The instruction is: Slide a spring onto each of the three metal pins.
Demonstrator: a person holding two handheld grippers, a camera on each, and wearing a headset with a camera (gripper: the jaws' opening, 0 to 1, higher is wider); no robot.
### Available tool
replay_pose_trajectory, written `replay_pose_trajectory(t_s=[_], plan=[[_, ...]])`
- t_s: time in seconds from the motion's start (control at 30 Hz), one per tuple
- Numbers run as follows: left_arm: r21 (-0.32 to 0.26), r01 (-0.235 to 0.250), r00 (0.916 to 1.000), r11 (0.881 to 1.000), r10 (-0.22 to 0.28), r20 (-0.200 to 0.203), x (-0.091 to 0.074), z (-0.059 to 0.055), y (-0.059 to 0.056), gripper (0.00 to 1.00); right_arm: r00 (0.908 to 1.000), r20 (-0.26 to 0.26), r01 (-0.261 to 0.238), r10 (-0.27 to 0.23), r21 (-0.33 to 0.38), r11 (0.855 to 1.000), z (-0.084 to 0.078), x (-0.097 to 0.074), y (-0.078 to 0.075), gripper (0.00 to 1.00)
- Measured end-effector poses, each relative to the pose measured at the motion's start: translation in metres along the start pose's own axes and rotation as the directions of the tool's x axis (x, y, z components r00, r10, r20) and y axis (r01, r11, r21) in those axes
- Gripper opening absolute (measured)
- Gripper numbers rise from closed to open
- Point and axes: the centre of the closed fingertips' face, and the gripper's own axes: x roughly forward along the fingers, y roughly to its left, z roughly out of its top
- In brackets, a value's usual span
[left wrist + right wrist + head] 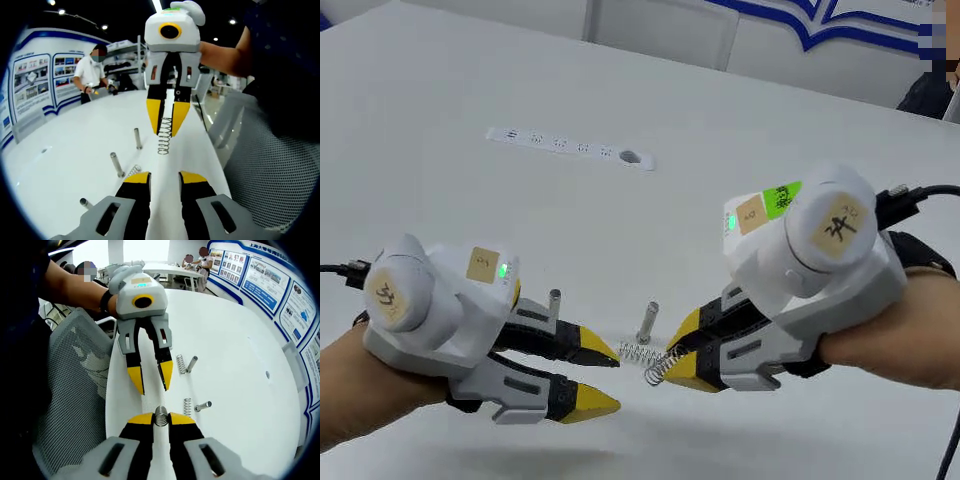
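Spring pinched and ready, none of the pins I can see loaded yet

My right gripper is clamped on one end of a spring, so most of the coil pokes out free past the tips. I reckon that makes it easier to line the open end up over the nearest pin, just beside it. My left gripper sits opposite, jaws spread and holding nothing, probably there to steady the floppy end. Another spring lies loose on the table by that pin. The second pin and third pin stand bare.
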Motion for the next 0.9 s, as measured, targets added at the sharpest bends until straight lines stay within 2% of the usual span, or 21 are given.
replay_pose_trajectory(t_s=[0.27,0.57,0.7,0.9], plan=[[-0.027,-0.049,0.9987,0.998,0.05,0.014,-0.014,-0.002,0.003,0.26,0.9988,-0.038,0.032,-0.031,0.037,0.999,-0.016,-0.019,-0.017,0.12],[-0.061,-0.119,0.992,0.991,0.121,0.036,-0.032,-0.003,0.008,0.3,0.9935,-0.09,0.074,-0.069,0.053,0.996,-0.031,-0.038,-0.037,0.12],[-0.077,-0.144,0.9881,0.987,0.147,0.044,-0.038,-0.004,0.008,0.31,0.9883,-0.126,0.094,-0.086,0.057,0.994,-0.039,-0.043,-0.045,0.12],[-0.101,-0.182,0.9807,0.978,0.188,0.053,-0.048,-0.007,0.011,0.34,0.9758,-0.184,0.132,-0.118,0.065,0.989,-0.052,-0.051,-0.059,0.12]])
